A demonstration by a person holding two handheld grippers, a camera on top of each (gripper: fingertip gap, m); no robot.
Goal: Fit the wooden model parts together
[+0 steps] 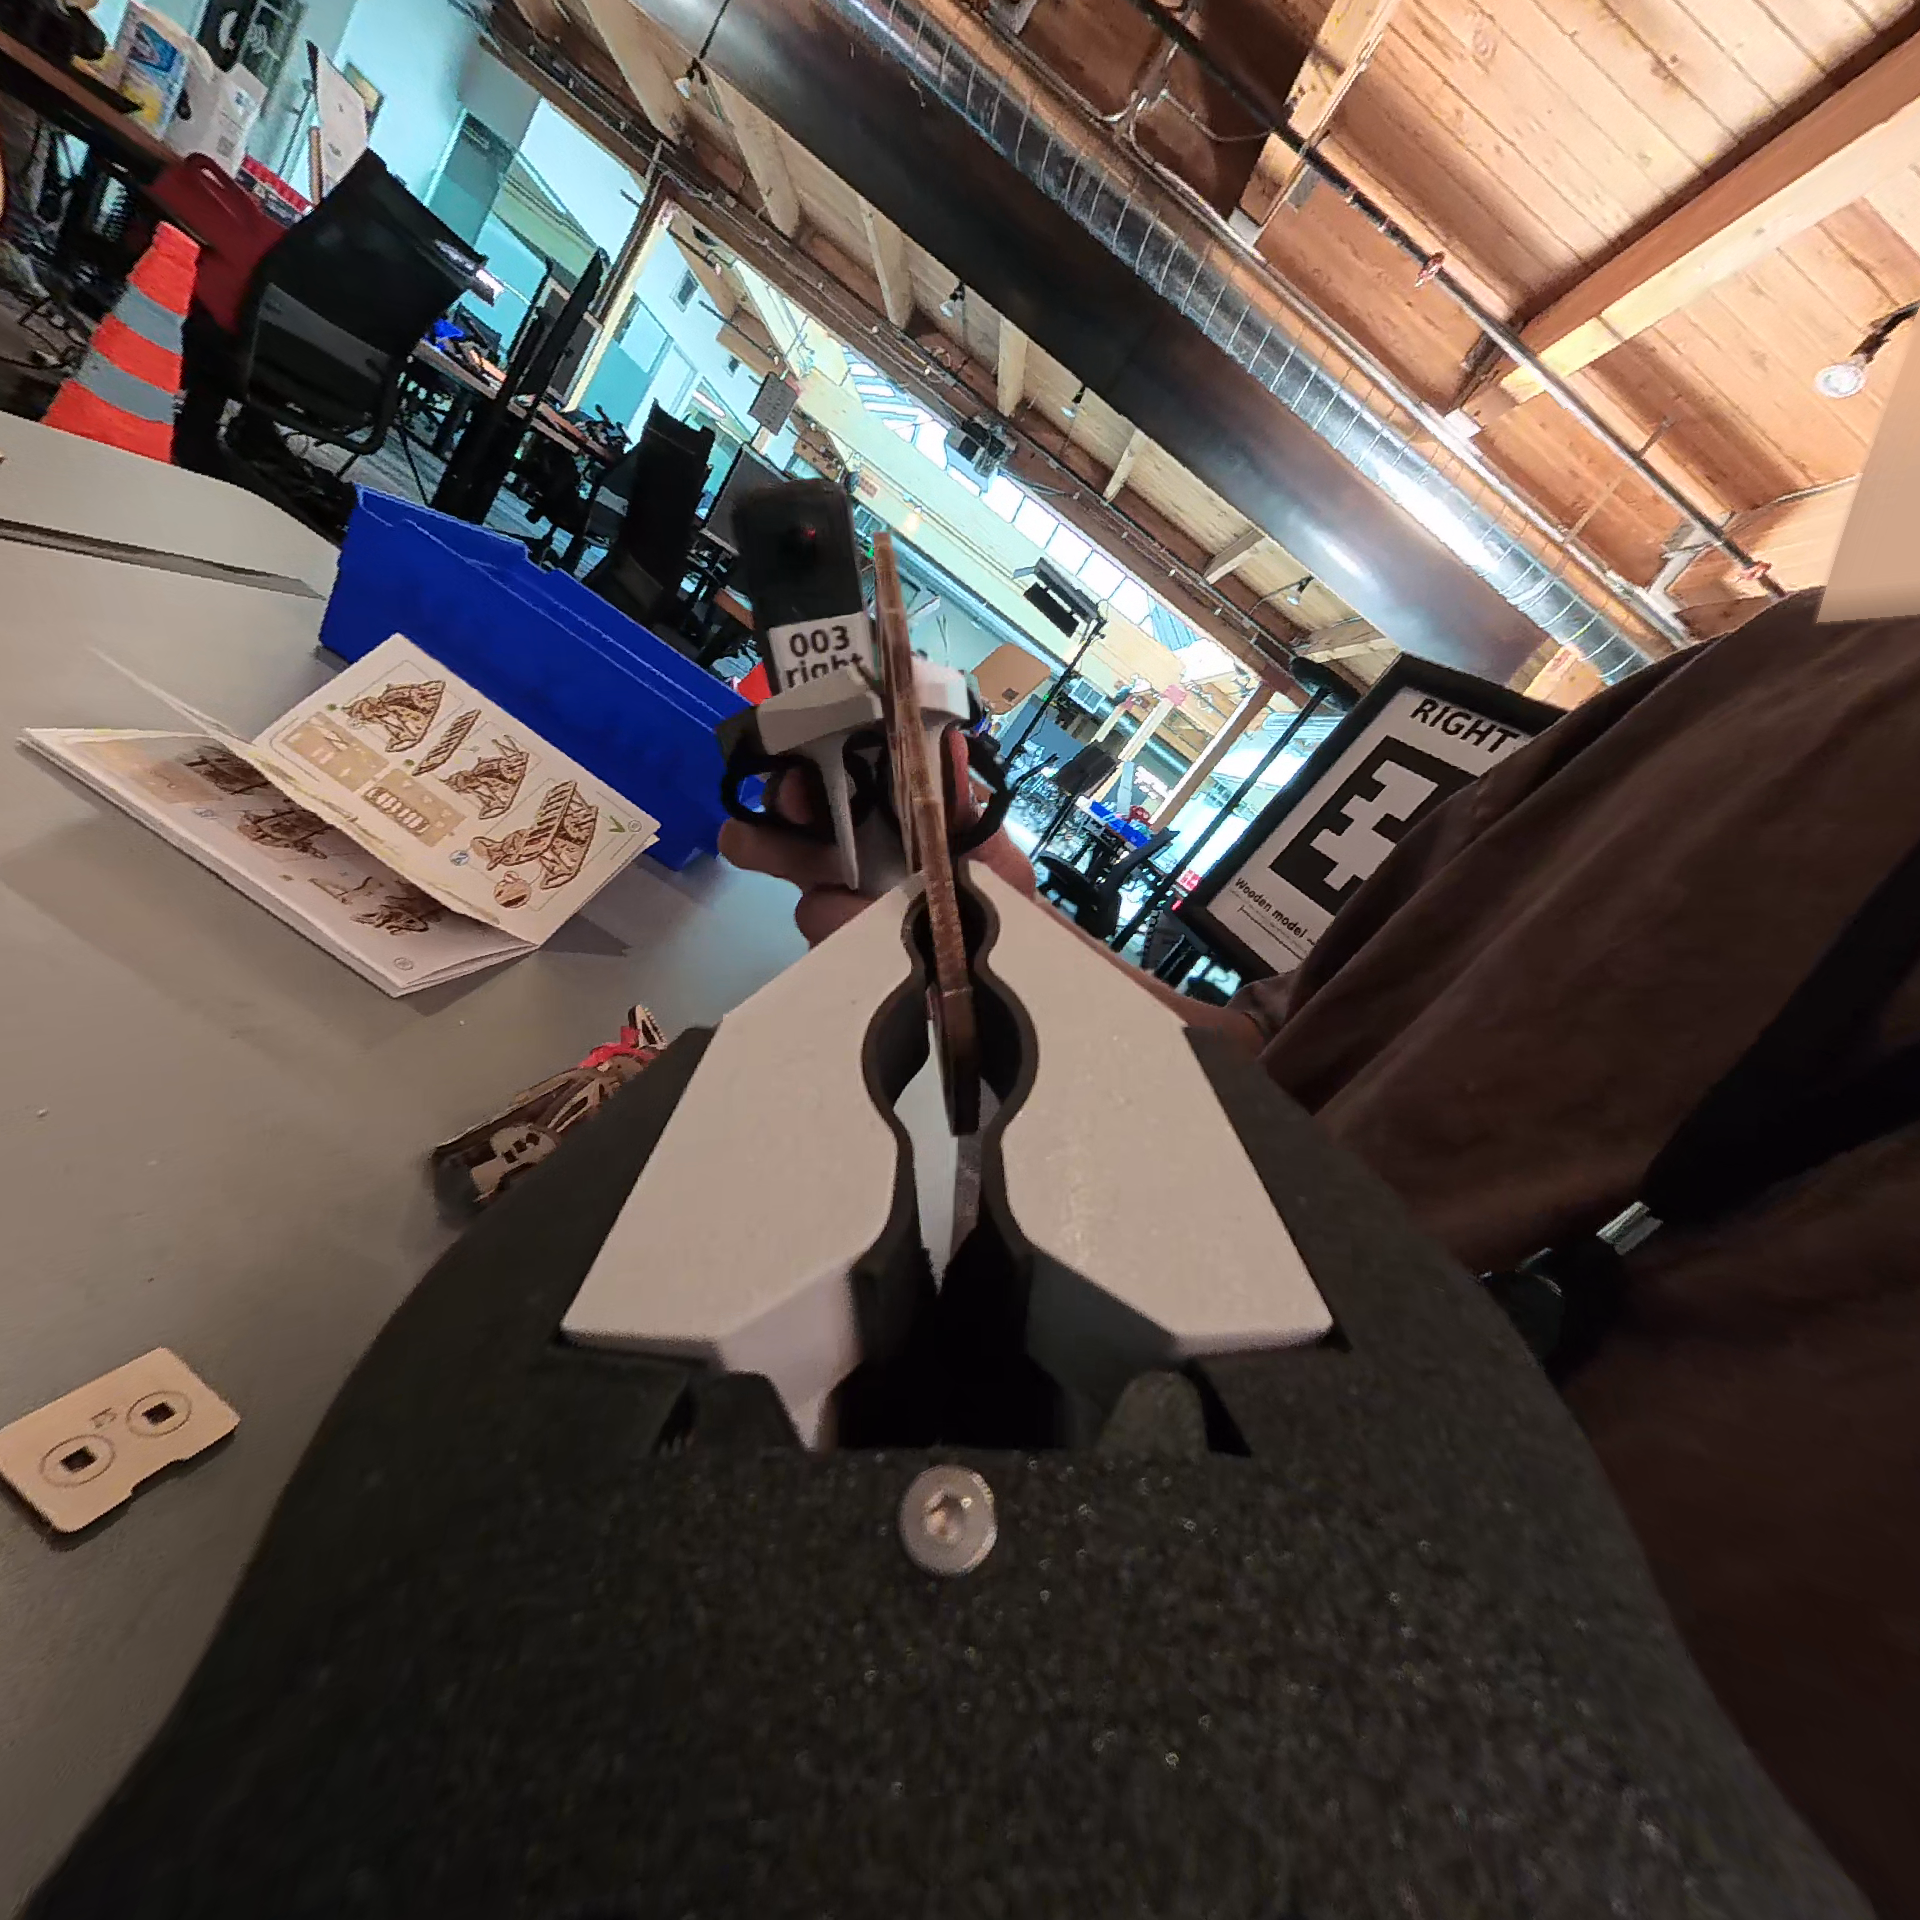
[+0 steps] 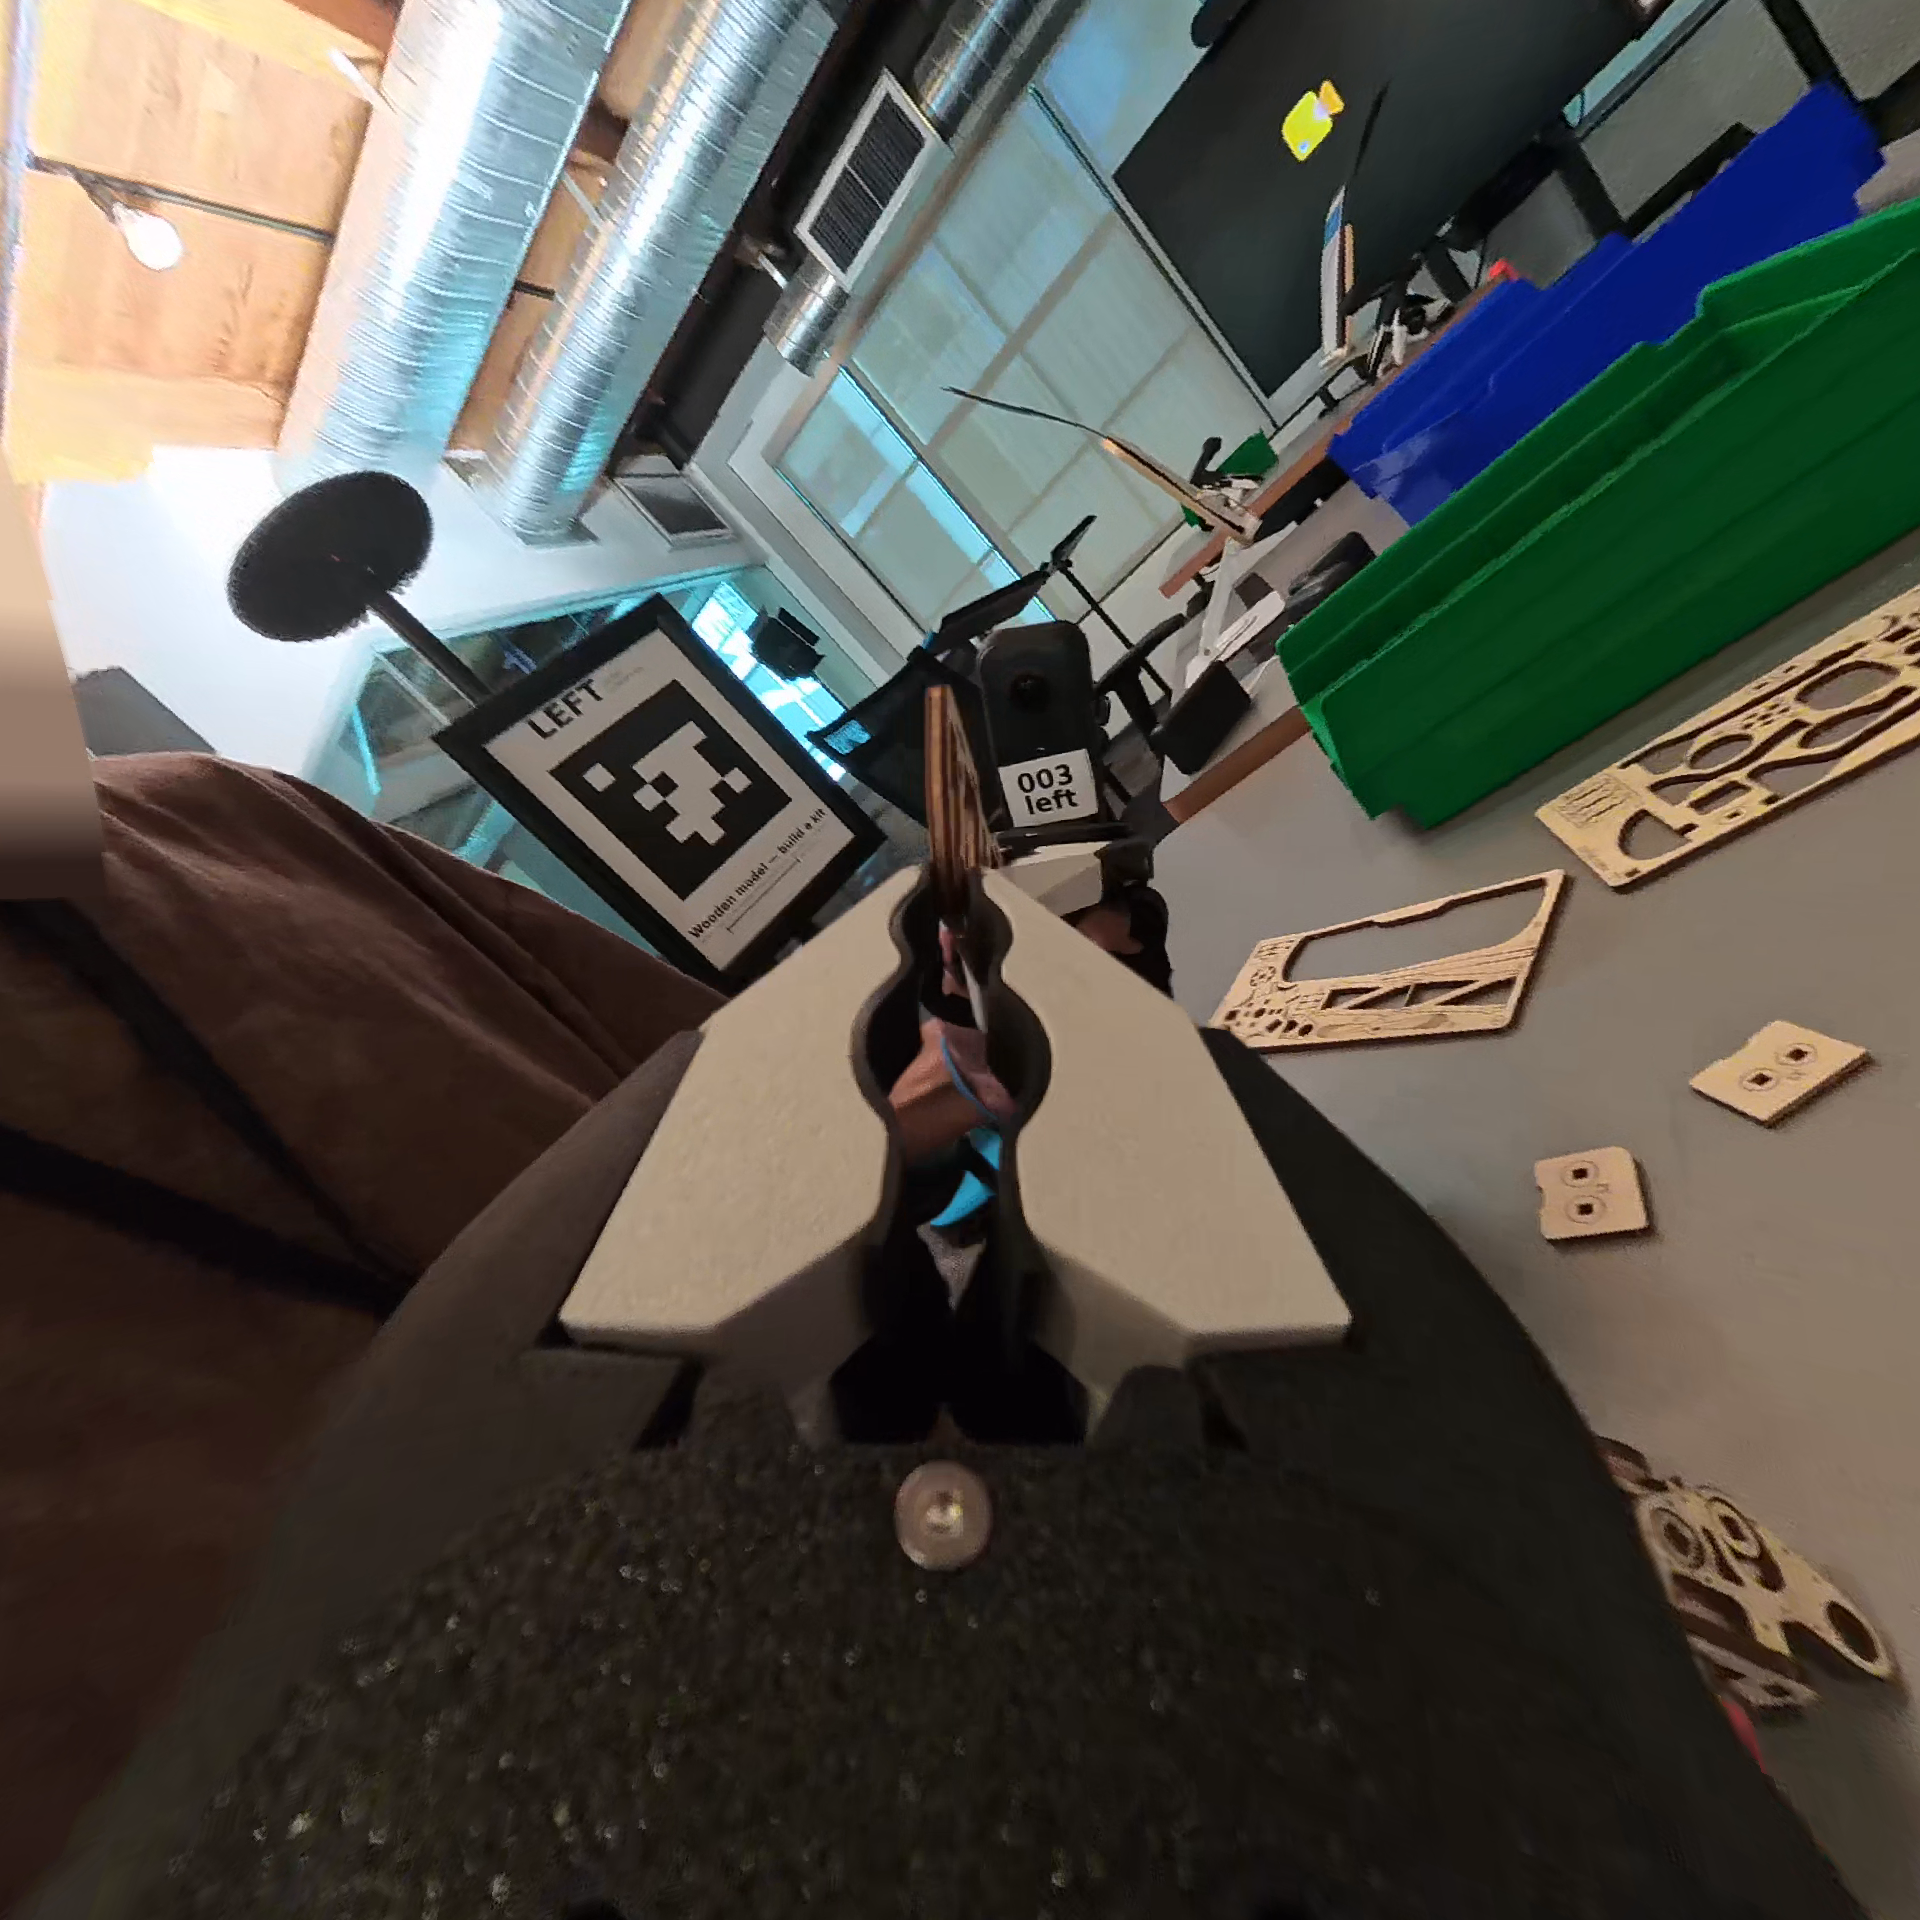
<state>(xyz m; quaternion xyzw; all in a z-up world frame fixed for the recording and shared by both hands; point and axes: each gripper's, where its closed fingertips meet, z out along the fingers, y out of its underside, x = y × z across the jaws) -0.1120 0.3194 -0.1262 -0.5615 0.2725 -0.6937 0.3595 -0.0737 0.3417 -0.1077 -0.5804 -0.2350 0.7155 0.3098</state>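
Both grippers are held up above the grey table [image 1: 208, 1039], facing each other at close range. My left gripper [image 1: 940, 899] is shut on a thin wooden part [image 1: 951, 997] seen edge-on; the wood runs up past the right gripper [image 1: 852, 800] beyond it. In the right wrist view my right gripper [image 2: 956, 888] is shut on a thin wooden part [image 2: 956, 800], also edge-on, with the left gripper [image 2: 1070, 873] just behind it. I cannot tell whether this is one part or two pressed together.
An open instruction booklet [image 1: 343, 810], a blue bin [image 1: 520, 623], a partly built wooden model [image 1: 551, 1112] and a small wooden plate [image 1: 104, 1434] lie on the table. Green bins [image 2: 1610, 582], cut-out wooden sheets [image 2: 1403, 966] and small plates [image 2: 1777, 1070] lie to the right. A person's brown sleeve [image 1: 1558, 935] is close by. The partly built wooden model [image 1: 551, 1112] is about 15 centimeters from both grippers' fingertips.
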